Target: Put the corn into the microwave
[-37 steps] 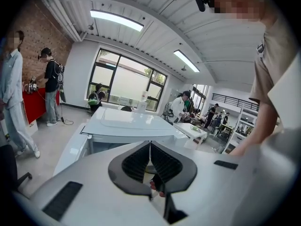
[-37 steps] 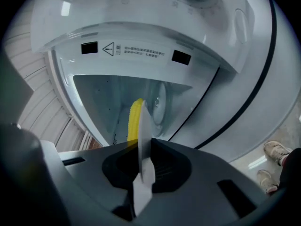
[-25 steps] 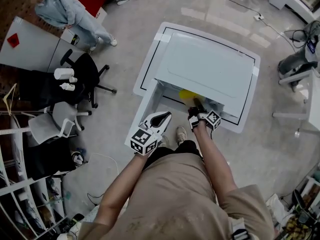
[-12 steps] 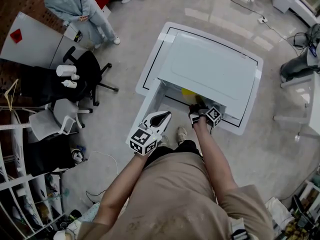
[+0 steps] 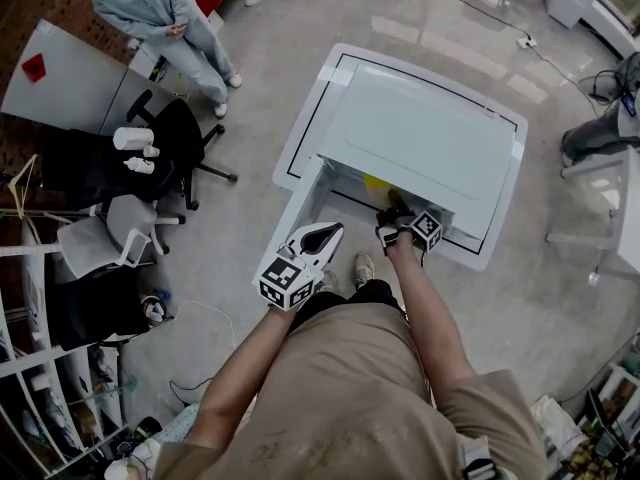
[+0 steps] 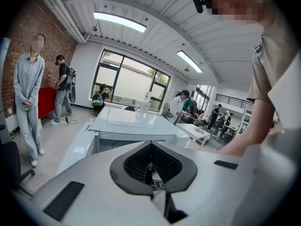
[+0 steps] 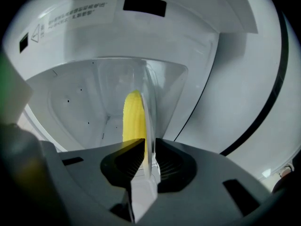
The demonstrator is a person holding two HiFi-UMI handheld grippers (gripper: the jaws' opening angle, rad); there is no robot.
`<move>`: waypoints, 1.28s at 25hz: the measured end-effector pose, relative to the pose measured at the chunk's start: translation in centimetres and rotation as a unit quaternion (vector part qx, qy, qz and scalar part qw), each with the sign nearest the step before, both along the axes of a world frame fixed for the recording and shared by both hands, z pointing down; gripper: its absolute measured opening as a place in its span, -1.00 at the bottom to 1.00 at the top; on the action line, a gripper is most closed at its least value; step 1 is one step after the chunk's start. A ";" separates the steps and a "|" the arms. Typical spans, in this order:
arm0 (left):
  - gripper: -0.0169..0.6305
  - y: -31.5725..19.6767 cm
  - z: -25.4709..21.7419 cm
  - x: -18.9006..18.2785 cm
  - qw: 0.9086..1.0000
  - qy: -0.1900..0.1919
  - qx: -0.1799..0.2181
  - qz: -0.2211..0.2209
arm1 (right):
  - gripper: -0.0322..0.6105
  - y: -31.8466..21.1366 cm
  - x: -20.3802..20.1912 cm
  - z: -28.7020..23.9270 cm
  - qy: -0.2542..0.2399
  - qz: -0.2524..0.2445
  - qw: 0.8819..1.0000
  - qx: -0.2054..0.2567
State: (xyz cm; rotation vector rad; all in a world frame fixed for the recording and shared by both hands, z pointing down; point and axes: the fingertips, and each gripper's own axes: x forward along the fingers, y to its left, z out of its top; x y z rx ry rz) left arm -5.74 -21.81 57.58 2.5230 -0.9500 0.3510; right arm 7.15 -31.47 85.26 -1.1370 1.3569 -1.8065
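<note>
A yellow corn cob (image 7: 133, 119) lies in a clear dish (image 7: 146, 98) inside the white microwave (image 5: 420, 138); the cob (image 5: 375, 184) peeks out at its opening. My right gripper (image 5: 393, 206) reaches into that opening. Its jaws (image 7: 149, 142) have just been opening and stand slightly apart, with the dish's thin rim between the pads and a sliver of gap beside it. My left gripper (image 5: 322, 236) is held back near my body, short of the microwave. Seen in its own view, the left gripper (image 6: 151, 144) is shut and holds nothing.
The microwave sits on a white table with a black border line (image 5: 300, 148). A person in grey (image 5: 165, 18) stands at the upper left, near black office chairs (image 5: 180, 148) and shelving. Another white table edge (image 5: 630, 208) lies to the right.
Both grippers stay where they were; the right one remains at the microwave's opening. The head view has shifted slightly, and the person in grey sits further right in the picture.
</note>
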 end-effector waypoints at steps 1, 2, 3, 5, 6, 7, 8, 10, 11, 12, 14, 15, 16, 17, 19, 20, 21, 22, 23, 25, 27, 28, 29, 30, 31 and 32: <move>-0.94 0.1 0.1 0.1 1.000 0.000 0.000 0.001 | -0.70 0.0 0.0 0.0 -0.002 -0.002 1.000 0.002; -0.94 0.2 0.1 0.1 1.000 0.001 0.000 0.001 | -0.65 0.0 -0.1 -0.1 -0.003 -0.005 1.000 0.006; -0.94 0.3 0.1 0.2 1.000 0.001 0.000 0.002 | -0.63 0.1 0.0 -0.2 -0.002 -0.008 1.000 0.010; -0.94 0.5 0.1 0.3 1.000 0.002 0.000 0.004 | -0.57 0.1 -0.1 -0.4 0.002 -0.016 1.000 0.017; -0.94 0.5 0.0 0.3 1.000 0.002 0.000 0.005 | -0.48 0.2 -0.2 -0.5 0.004 -0.020 1.000 0.019; -0.94 0.5 0.0 0.3 1.000 0.002 0.000 0.005 | -0.42 0.2 -0.2 -0.5 0.006 -0.024 0.999 0.022; -0.94 0.5 0.0 0.3 1.000 0.002 0.000 0.005 | -0.37 0.3 -0.3 -0.6 0.008 -0.027 0.999 0.025; -0.94 0.6 0.0 0.3 1.000 0.003 0.000 0.006 | -0.28 0.7 -0.2 -0.9 0.016 -0.029 0.999 0.034; -0.94 0.6 0.0 0.3 1.000 0.003 0.000 0.007 | -0.26 0.9 -0.2 -1.2 0.021 -0.029 0.999 0.039; -0.94 0.7 0.0 0.3 1.000 0.003 0.000 0.008 | -0.23 1.2 -0.1 -1.4 0.028 -0.028 0.998 0.045; -0.94 0.9 -0.1 0.2 1.000 0.004 0.000 0.009 | -0.20 1.7 0.1 -1.8 0.047 -0.030 0.997 0.054; -0.94 0.9 -0.1 0.2 1.000 0.004 -0.001 0.010 | -0.19 2.0 0.2 -2.0 0.062 -0.031 0.996 0.058; -0.94 1.0 -0.1 0.2 1.000 0.004 -0.002 0.011 | -0.19 2.3 0.3 -2.1 0.081 -0.034 0.994 0.064; -0.94 1.1 -0.1 0.2 1.000 0.004 -0.002 0.012 | -0.19 2.6 0.3 -2.2 0.105 -0.040 0.991 0.071; -0.94 1.2 -0.1 0.3 1.000 0.005 -0.003 0.014 | -0.12 3.3 0.2 -2.2 0.159 -0.060 0.982 0.083; -0.94 1.2 -0.1 0.4 1.000 0.005 -0.004 0.015 | -0.08 3.5 0.1 -2.1 0.187 -0.073 0.976 0.088; -0.94 1.3 0.0 0.5 1.000 0.005 -0.003 0.017 | -0.04 3.8 -0.1 -1.9 0.216 -0.088 0.968 0.091; -0.94 1.4 0.0 0.6 1.000 0.006 -0.003 0.018 | -0.02 4.1 -0.3 -1.7 0.248 -0.106 0.958 0.094; -0.94 1.5 0.0 0.8 1.000 0.006 -0.003 0.020 | -0.01 4.4 -0.4 -1.3 0.285 -0.127 0.945 0.097; -0.94 1.7 0.0 1.0 1.000 0.005 -0.003 0.023 | 0.00 5.0 -0.5 -0.4 0.383 -0.177 0.902 0.096; -0.94 2.0 0.1 1.1 1.000 0.004 -0.005 0.025 | 0.00 5.7 -0.1 0.5 0.503 -0.231 0.829 0.079; -0.94 2.1 0.1 1.1 1.000 0.003 -0.006 0.026 | 0.00 5.9 0.1 0.6 0.554 -0.252 0.790 0.073; -0.94 2.2 0.2 1.1 1.000 0.003 -0.007 0.027 | 0.00 5.9 0.1 0.3 0.588 -0.266 0.760 0.072; -0.94 2.3 0.2 1.1 1.000 0.002 -0.008 0.027 | 0.00 5.9 -0.1 -0.2 0.608 -0.274 0.741 0.076; -0.94 2.4 0.2 1.1 1.000 0.002 -0.008 0.027 | 0.00 5.8 -0.3 -0.6 0.616 -0.278 0.732 0.080; -0.94 2.5 0.2 1.1 1.000 0.001 -0.009 0.028 | 0.00 5.6 -0.5 -0.6 0.618 -0.280 0.730 0.083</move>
